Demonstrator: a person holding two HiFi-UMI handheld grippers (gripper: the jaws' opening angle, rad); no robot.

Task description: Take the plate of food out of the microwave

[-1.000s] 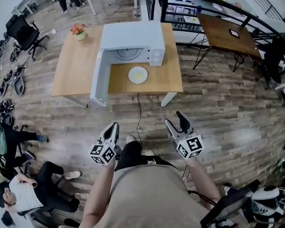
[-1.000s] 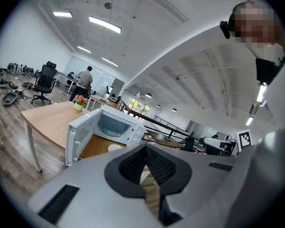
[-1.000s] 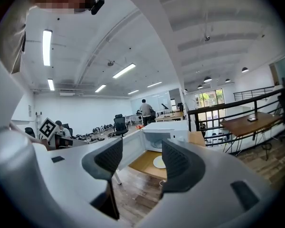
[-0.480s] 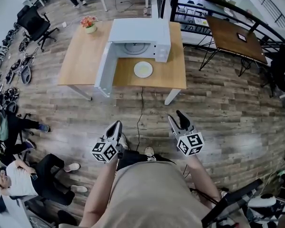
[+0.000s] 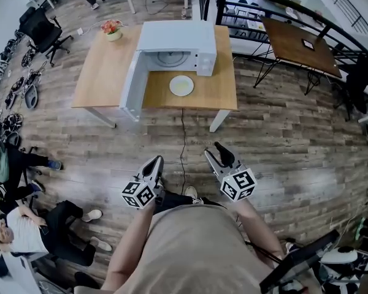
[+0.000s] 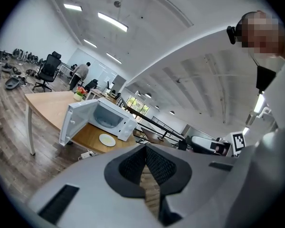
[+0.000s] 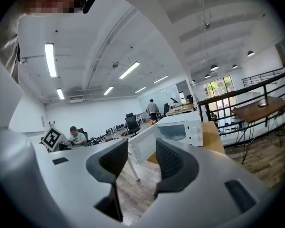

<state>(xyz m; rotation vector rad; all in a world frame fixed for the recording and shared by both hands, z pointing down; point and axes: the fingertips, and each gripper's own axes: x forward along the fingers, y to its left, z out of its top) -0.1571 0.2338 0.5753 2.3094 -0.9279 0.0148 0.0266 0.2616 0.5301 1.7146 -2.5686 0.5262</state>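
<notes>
Plate (image 5: pixel 181 86) on table (image 5: pixel 104 72) before open microwave (image 5: pixel 178 38).

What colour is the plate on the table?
The plate is white with a pale yellowish centre; it shows best in the head view.

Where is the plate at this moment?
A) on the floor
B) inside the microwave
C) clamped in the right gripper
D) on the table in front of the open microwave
D: the plate lies on the wooden table just outside the microwave, whose door stands open.
</notes>
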